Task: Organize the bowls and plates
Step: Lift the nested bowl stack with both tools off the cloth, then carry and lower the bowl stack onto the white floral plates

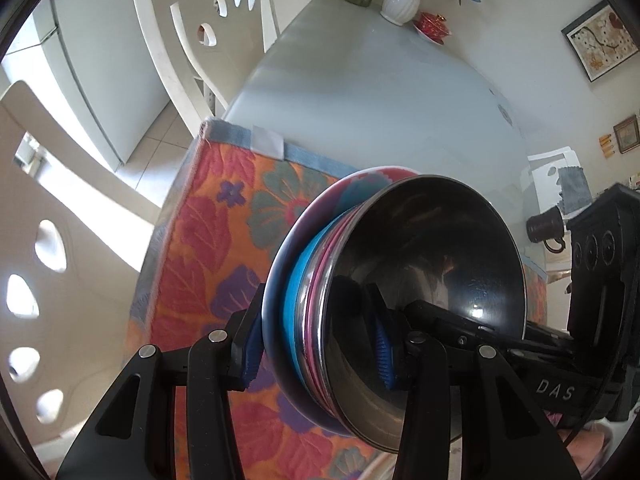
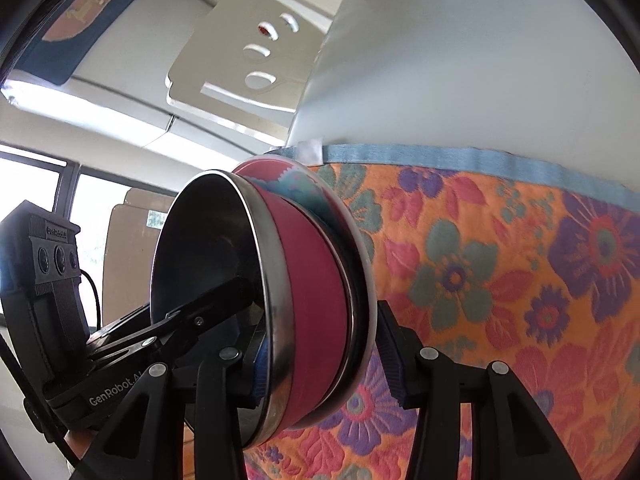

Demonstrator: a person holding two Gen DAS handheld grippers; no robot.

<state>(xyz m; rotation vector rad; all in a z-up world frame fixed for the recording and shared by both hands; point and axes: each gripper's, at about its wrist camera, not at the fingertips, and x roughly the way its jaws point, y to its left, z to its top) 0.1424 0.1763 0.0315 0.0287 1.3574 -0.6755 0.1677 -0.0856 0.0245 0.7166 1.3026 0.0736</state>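
A nested stack hangs above the floral mat (image 1: 208, 240), gripped from both sides. It is a shiny steel bowl (image 1: 420, 248) on top, pink and blue bowls (image 1: 294, 300) under it, and a floral plate (image 1: 320, 208) at the bottom. My left gripper (image 1: 318, 344) is shut on the stack's rim, one pad inside the steel bowl and one under the plate. My right gripper (image 2: 324, 360) is shut on the opposite rim, across the steel bowl (image 2: 208, 248), the pink bowl (image 2: 316, 280) and the plate (image 2: 304, 184). Each view shows the other gripper reaching into the bowl.
The mat (image 2: 500, 264) covers the near end of a pale glass table (image 1: 380, 92). White chairs (image 1: 192, 52) stand along its left side. A white vase with flowers (image 1: 402, 0) and a red cup on a saucer (image 1: 432, 24) are at the far end.
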